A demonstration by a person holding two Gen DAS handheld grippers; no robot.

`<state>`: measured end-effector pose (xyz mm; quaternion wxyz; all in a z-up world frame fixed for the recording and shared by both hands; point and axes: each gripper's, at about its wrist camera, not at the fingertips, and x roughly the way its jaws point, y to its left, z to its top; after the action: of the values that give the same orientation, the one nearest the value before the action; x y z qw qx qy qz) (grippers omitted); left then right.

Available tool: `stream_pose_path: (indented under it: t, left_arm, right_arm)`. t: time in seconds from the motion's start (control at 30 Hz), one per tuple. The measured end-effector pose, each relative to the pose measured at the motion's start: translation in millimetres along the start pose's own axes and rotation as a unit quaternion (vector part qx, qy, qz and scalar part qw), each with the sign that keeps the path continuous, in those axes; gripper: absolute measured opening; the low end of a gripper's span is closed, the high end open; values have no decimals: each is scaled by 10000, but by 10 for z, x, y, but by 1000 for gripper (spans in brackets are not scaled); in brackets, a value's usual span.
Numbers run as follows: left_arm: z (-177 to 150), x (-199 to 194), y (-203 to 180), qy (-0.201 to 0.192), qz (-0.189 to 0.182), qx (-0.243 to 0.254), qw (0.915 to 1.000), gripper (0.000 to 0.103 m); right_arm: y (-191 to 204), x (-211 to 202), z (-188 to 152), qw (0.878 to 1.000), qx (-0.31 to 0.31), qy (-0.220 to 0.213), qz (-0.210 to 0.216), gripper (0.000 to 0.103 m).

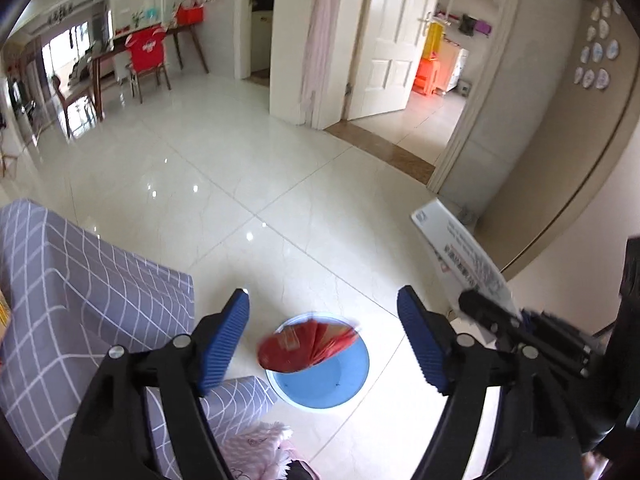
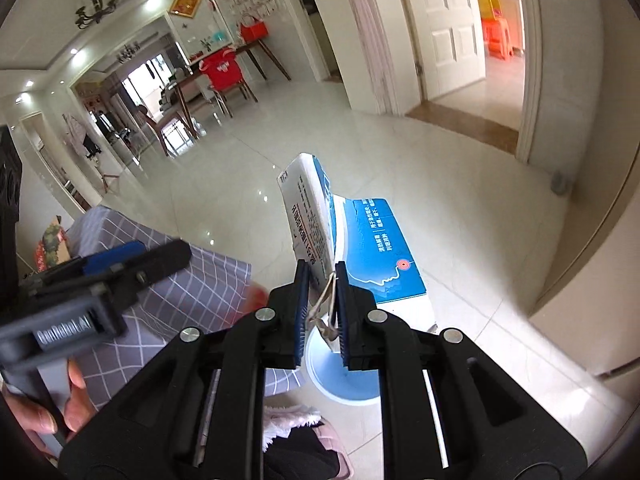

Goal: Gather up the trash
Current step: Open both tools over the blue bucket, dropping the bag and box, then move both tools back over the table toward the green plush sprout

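Ribbed blue pads (image 2: 303,308) pinching flattened cardboard carton (image 2: 312,216), red packet (image 1: 308,346) seemingly mid-air

Blue basin (image 1: 320,388); red packet (image 1: 304,346)

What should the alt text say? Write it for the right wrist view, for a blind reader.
The right tool is clamped on a blue-and-white cardboard box, held above a blue bin on a glossy tiled floor. The left tool is blurred beside it, over a grey checked sofa.
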<state>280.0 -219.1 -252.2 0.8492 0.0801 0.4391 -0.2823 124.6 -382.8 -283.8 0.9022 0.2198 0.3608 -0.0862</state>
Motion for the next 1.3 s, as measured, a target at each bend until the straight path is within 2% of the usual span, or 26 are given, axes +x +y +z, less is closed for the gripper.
stream_pose_path:
  t: [0.33, 0.63, 0.7, 0.73, 0.8, 1.0, 1.3]
  left_arm:
    - [-360, -67, 304, 224, 466, -158, 9985, 77]
    - [-357, -289, 467, 70, 826, -249, 9962, 80]
    - [-348, -358, 517, 41, 863, -302, 9958, 80]
    - [-345, -385, 533, 34, 881, -322, 9956, 80]
    - [-348, -454, 570, -6, 901, -356, 9953, 80]
    - [-431, -788, 705, -181, 1008, -481, 9936, 80]
    - [-668, -1491, 1099, -598, 1310, -750, 9867, 81]
  right_arm:
    - [121, 360, -59, 9984, 20, 455, 333, 13]
    - [225, 467, 25, 9960, 133, 484, 734, 17]
    - [224, 508, 55, 9965, 182, 426, 698, 47]
    - [233, 526, 63, 9972, 192, 432, 574, 73]
    - [245, 525, 62, 9982, 122, 387, 435, 72]
    - [423, 335, 43, 9978, -11, 370, 554, 73]
    - [1300, -191, 45, 9917, -772, -29, 1025, 73]
